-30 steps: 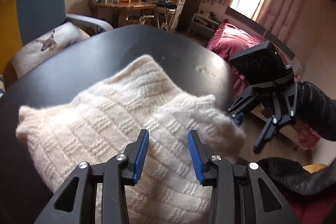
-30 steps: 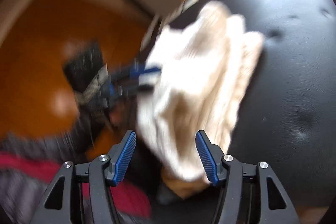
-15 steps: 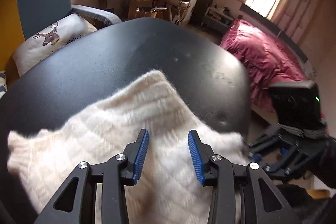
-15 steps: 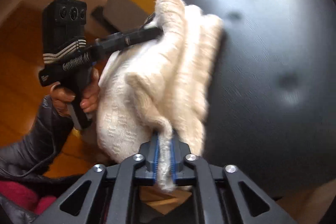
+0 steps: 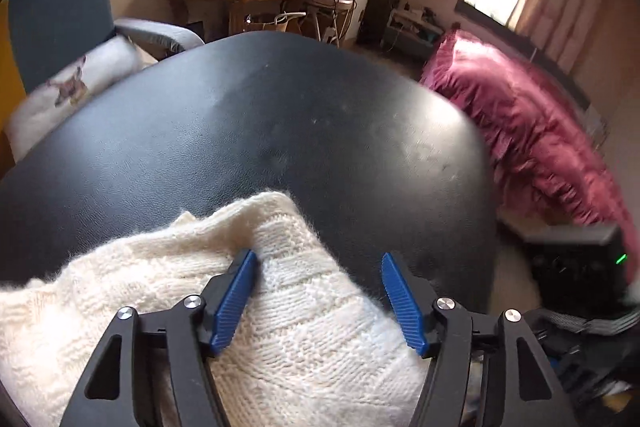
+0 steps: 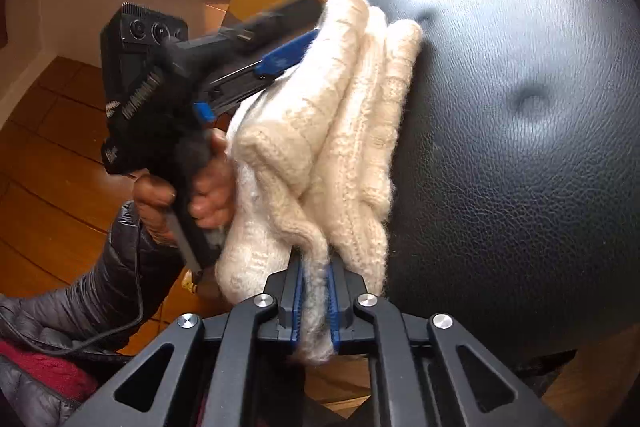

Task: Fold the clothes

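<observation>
sweater lies on table, armchair behind.

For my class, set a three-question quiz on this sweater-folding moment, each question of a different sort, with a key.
1. True or false: the right gripper pinches the cream sweater.
2. The sweater lies on: A wooden desk, B black padded surface, C pink bedding?
3. Fill in: the left gripper has ____ pads.

Key: 1 true; 2 B; 3 blue.
</observation>
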Tool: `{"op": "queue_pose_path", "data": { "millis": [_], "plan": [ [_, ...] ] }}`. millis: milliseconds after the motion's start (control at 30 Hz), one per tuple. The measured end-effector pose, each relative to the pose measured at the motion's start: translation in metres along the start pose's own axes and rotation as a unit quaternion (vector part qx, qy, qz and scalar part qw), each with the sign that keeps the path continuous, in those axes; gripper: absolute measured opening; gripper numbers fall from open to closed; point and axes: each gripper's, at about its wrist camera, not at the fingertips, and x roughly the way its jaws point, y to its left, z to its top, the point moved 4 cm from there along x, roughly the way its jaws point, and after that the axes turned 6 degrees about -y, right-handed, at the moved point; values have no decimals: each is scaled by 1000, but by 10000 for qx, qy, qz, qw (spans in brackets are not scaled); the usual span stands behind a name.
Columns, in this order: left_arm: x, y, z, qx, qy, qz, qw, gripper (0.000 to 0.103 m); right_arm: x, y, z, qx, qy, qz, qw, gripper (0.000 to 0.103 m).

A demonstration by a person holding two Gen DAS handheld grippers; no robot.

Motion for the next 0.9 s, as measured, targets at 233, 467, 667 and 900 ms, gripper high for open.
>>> {"op": "queue_pose_path", "data": {
  "millis": [233,467,667,900],
  "plan": [
    [-79,31,11,-907,-709,-156,9932,65,-24,41,25,-1161,-304,-781,9897,23],
    [-150,43,-39,-682,-952,564,9915,65,-19,88,103,-2526,-273,-1228,9594,23],
    [-169,45,-95,-960,-879,651,9894,65,6,94,104,-2850,533,-2220,9309,23],
    [-156,46,-133,-943,-625,710,9910,67,7,45,93,-2344,504,-2363,9416,20]
  ]
}}
